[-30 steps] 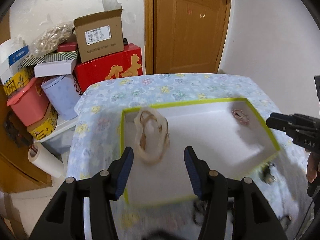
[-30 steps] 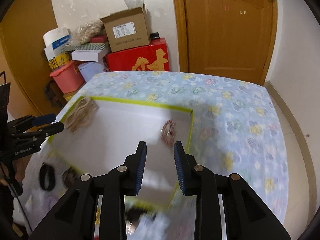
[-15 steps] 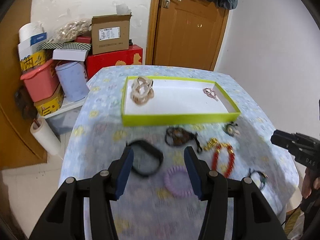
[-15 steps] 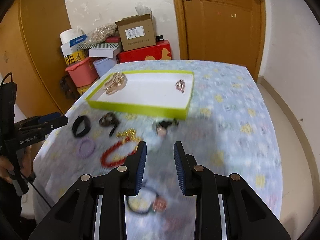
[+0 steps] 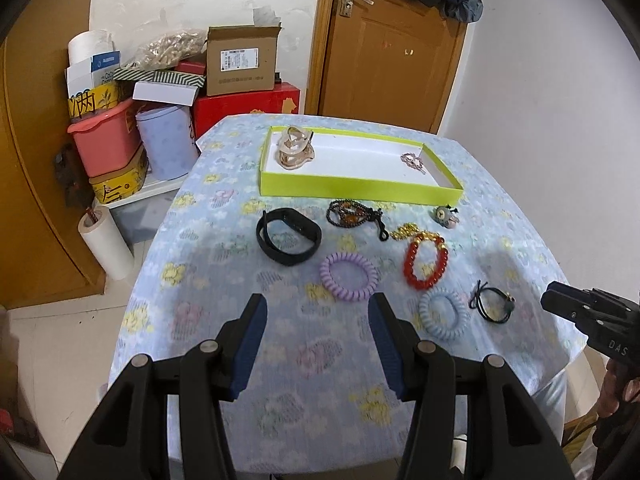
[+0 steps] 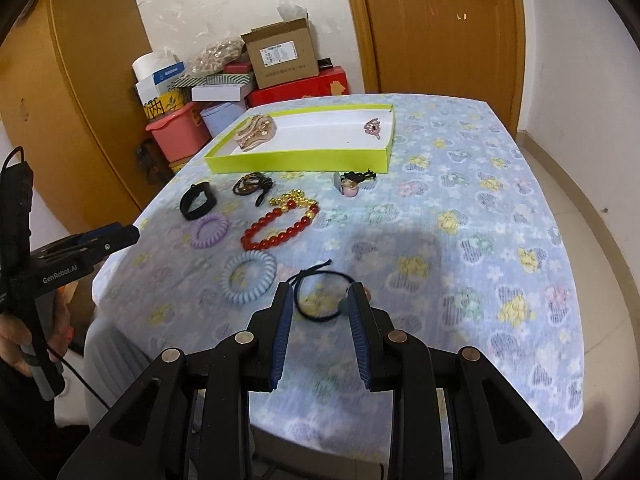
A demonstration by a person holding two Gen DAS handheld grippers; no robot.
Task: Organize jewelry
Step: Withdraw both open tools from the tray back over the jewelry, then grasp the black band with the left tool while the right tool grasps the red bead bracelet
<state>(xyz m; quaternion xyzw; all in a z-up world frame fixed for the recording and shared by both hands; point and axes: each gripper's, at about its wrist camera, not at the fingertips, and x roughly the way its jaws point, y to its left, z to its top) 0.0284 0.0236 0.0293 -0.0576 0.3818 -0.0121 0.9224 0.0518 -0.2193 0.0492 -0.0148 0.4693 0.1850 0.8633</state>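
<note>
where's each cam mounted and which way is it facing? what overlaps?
Left wrist: on the left claw, angled down over the table's near edge toward the green tray; right claw at right edge.
Right wrist: on the right claw, above the black hair tie; left claw and a hand at left.
Shared: tray, red bead bracelet, door.
</note>
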